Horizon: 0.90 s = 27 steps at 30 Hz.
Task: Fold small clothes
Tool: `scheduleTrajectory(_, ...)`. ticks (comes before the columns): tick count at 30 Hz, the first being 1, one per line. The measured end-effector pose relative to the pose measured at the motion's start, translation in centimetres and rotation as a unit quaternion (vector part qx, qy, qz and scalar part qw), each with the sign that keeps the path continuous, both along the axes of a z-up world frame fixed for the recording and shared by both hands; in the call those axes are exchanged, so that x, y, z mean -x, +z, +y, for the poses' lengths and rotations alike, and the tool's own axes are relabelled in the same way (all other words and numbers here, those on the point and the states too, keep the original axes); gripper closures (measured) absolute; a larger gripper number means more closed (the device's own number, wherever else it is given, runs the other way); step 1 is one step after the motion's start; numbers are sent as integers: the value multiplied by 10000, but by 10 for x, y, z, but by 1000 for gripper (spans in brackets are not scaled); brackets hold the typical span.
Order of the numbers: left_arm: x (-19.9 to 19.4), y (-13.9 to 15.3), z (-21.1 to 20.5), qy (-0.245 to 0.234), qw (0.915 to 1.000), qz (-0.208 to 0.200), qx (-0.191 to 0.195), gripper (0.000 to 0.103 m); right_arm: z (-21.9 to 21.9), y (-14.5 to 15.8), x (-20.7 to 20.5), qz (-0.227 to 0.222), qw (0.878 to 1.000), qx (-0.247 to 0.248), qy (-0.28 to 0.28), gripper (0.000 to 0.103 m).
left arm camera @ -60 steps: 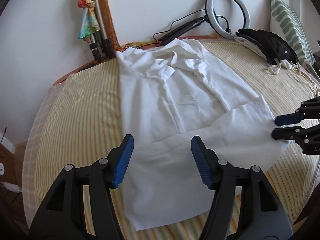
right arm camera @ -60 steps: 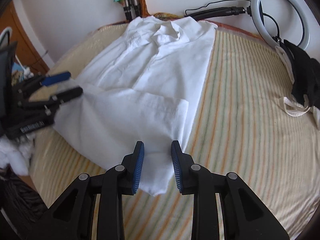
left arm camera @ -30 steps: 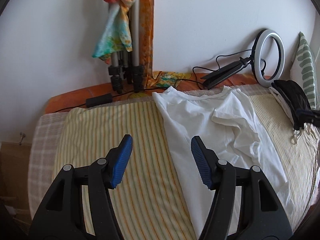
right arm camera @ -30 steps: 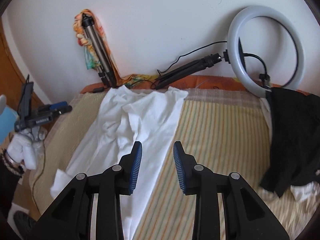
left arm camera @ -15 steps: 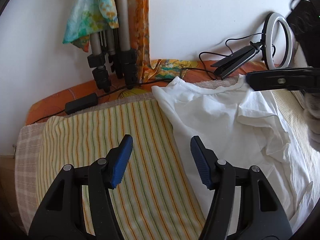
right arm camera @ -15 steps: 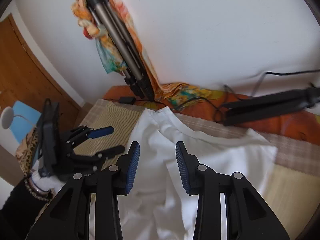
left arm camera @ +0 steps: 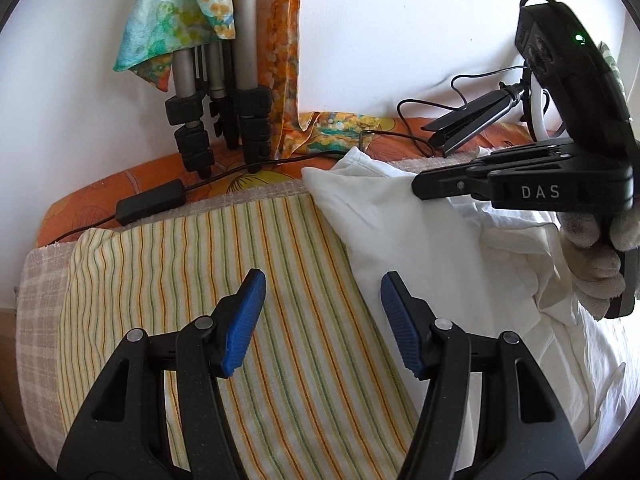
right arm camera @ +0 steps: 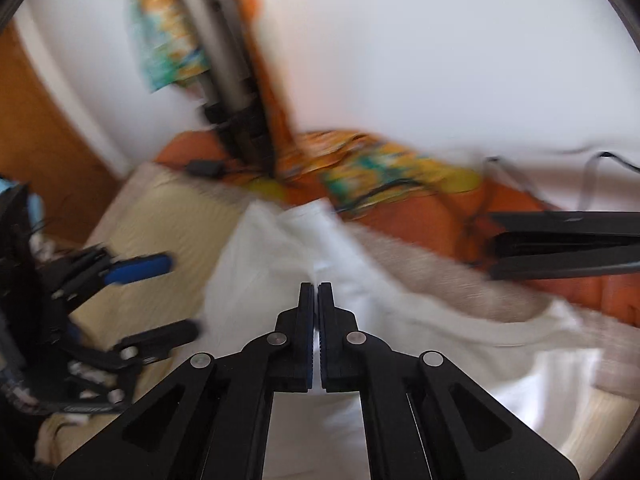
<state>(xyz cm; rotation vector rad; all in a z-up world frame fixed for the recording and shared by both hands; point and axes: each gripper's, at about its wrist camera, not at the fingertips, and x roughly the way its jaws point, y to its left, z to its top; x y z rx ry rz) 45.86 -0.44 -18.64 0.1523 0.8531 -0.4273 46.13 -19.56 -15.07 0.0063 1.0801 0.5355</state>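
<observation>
Striped bed (left arm camera: 280, 320): your right gripper (right arm camera: 319, 292), fingers clenched on the shirt (left arm camera: 400, 232) collar; left gripper (left arm camera: 320, 320), released at 9 o'clock. Lopsided pulling risks wrinkles.

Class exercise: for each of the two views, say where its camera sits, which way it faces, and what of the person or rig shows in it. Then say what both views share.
Left wrist: on the left gripper, open over the striped cover, facing the wall; right gripper and gloved hand show.
Right wrist: on the right gripper, shut on the white shirt, facing the wall; blurred left gripper.
Shared: shirt, tripod.
</observation>
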Motion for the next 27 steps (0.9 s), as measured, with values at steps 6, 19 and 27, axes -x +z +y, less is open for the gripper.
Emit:
scheduleTrajectory(6, -16, 2, 3, 316, 9991, -114, -270, 40, 3, 3, 4, -157, 9992, 365, -74, 102)
scheduleTrajectory(19, -51, -8, -38, -201, 9983, 22, -549, 51, -149, 47, 40, -451, 9924, -185, -1131, 67)
scheduleTrajectory(27, -52, -9, -54, -387, 9968, -123, -688, 86, -203, -3, 21, 187, 9850, -637, -1593, 67)
